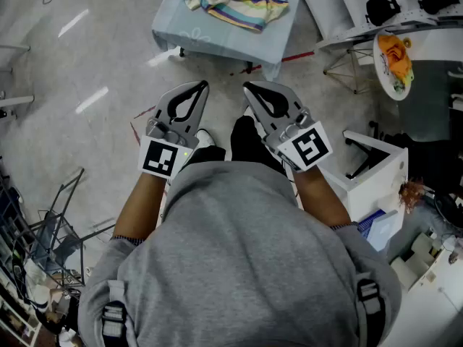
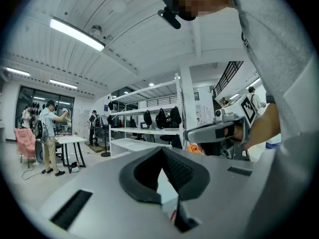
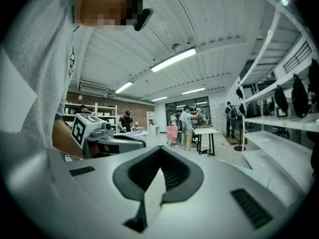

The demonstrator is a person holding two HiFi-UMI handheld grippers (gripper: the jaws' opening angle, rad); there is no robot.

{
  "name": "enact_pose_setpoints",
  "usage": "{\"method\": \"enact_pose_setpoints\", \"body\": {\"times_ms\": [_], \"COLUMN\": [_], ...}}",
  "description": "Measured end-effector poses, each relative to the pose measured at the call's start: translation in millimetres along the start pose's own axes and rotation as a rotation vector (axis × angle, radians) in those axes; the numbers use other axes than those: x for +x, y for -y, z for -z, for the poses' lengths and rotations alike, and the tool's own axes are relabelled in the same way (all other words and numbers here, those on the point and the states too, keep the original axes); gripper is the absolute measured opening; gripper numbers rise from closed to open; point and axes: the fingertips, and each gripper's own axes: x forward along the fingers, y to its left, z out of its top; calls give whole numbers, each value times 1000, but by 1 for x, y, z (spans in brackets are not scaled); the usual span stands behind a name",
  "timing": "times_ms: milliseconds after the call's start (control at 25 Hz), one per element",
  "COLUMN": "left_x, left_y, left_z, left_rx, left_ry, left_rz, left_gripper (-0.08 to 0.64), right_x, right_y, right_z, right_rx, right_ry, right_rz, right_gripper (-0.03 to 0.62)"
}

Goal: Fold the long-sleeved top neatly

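Head view: striped top [image 1: 235, 0] on table [image 1: 217, 40], white stand [image 1: 381, 166] nearby.

Left gripper [image 1: 200, 85] and right gripper [image 1: 247, 87] level, fingers together, empty.

Left gripper [image 2: 162, 149] closed on nothing (fingers [image 2: 182, 171] together); right gripper [image 2: 192, 132] level beside it.

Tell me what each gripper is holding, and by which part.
Nothing is held. The left gripper and the right gripper are both shut and empty. The striped top lies crumpled on the table ahead, untouched.
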Motion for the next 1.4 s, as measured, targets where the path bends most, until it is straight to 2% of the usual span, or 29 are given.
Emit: {"method": "enact_pose_setpoints", "body": {"times_ms": [160, 280, 400, 520, 600, 760, 840, 960, 1040, 1160, 1240, 1320, 1400], "left_x": [-36, -51, -55, -55, -52, -48, -46, -46, -46, -49, -50, -49, -50], "left_y": [17, 31, 44, 57, 69, 88, 94, 103, 107, 114, 117, 116, 117], "left_z": [-2, -6, -12, -9, -14, -12, -15, -21, -21, -18, -18, -19, -18], "left_rx": [-37, -53, -71, -102, -99, -110, -99, -67, -58, -52, -54, -62, -63], "left_ry": [-7, -4, 0, -33, -6, -50, -27, 19, 0, -51, -53, -56, -61], "left_rz": [-38, -62, -82, -96, -91, -95, -94, -90, -89, -83, -78, -83, -80], "left_gripper": [17, 17, 17, 17, 17, 18, 18, 18, 34, 116, 173, 254, 280], "right_x": [-25, -40, -57, -74, -86, -107, -115, -123, -128, -130, -130, -130, -129], "right_y": [-25, -34, -35, -35, -34, -32, -31, -30, -28, -31, -34, -36, -37], "right_z": [13, 8, 12, 10, 8, 8, 7, 6, 6, 9, 10, 11, 13], "right_rx": [-25, -19, 0, 25, 23, 14, 2, -12, -14, -9, -8, -5, -2], "right_ry": [-62, -43, -51, -33, -26, -25, -26, -28, -29, -46, -59, -66, -72], "right_rz": [-24, -23, -41, -49, -52, -46, -42, -30, -20, -41, -63, -80, -86], "right_gripper": [6, 6, 8, 8, 8, 8, 8, 80, 122, 228, 294, 338, 378]}}
